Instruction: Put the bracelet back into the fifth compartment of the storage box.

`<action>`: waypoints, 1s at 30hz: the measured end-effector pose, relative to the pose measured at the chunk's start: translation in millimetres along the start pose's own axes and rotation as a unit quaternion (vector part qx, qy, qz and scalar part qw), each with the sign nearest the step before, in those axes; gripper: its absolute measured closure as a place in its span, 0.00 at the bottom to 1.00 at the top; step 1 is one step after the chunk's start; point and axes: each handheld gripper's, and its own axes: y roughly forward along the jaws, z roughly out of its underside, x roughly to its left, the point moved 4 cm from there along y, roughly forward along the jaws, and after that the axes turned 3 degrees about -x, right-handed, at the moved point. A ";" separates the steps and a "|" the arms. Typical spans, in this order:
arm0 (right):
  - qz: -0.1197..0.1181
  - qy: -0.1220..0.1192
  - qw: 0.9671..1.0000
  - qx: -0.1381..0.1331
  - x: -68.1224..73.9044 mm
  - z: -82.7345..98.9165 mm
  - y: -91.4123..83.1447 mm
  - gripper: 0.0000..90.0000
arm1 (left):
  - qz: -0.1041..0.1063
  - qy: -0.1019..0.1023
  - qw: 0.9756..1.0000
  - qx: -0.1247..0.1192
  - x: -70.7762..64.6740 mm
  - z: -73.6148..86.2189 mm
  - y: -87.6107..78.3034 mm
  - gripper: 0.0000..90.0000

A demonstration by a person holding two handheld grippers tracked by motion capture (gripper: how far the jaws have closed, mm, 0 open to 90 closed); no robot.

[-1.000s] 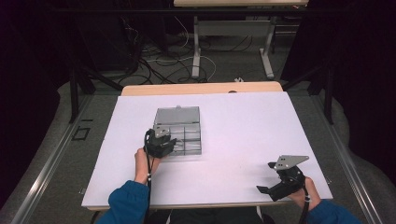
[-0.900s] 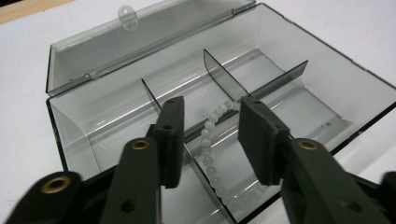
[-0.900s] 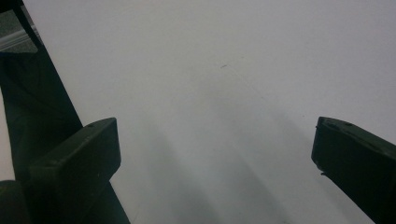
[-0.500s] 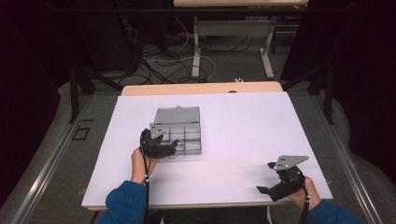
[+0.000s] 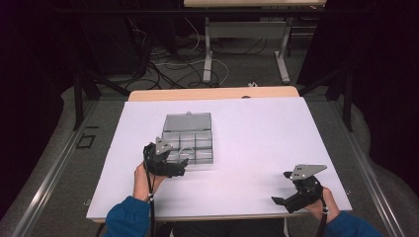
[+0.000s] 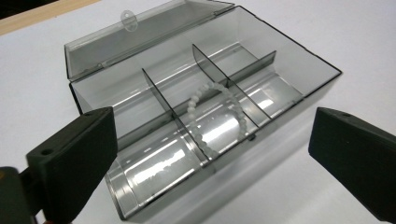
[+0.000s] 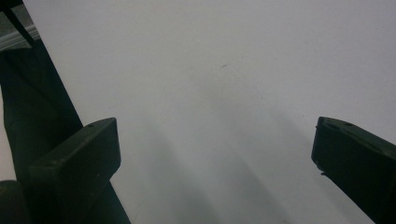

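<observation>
A clear grey compartment box (image 5: 188,139) lies on the white tabletop with its lid (image 6: 140,35) folded back. A bracelet of pale beads (image 6: 205,95) rests in its front middle compartment. My left gripper (image 5: 179,167) hovers at the box's front left corner; its jaws have just been opening and now stand wide, with nothing between them. In the left gripper view the left gripper (image 6: 215,128) looks straight at the box (image 6: 289,56). My right gripper (image 5: 282,188) stays near the table's front right, open over bare white surface. The right gripper (image 7: 215,135) holds nothing.
The white sheet (image 5: 257,133) covers the table, with a wooden edge (image 5: 212,94) along the back. Dark floor, cables and another table's legs (image 5: 207,49) lie beyond. A dark strap or cable (image 7: 37,93) crosses the left of the right gripper view.
The left gripper has opened its jaws and drawn slightly back and up from the box's front. The right gripper has not moved.
</observation>
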 end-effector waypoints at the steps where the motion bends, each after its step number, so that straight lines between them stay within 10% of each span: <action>1: 0.001 -0.005 1.000 -0.003 -0.6 -0.1 0.4 0.01 | 0.002 0.003 1.000 0.000 -0.5 1.4 -2.6 0.00; 30: -0.002 -0.005 1.000 0.004 -0.3 0.6 0.4 0.01 | 0.017 0.040 0.999 -0.014 -12.2 42.9 -54.6 0.00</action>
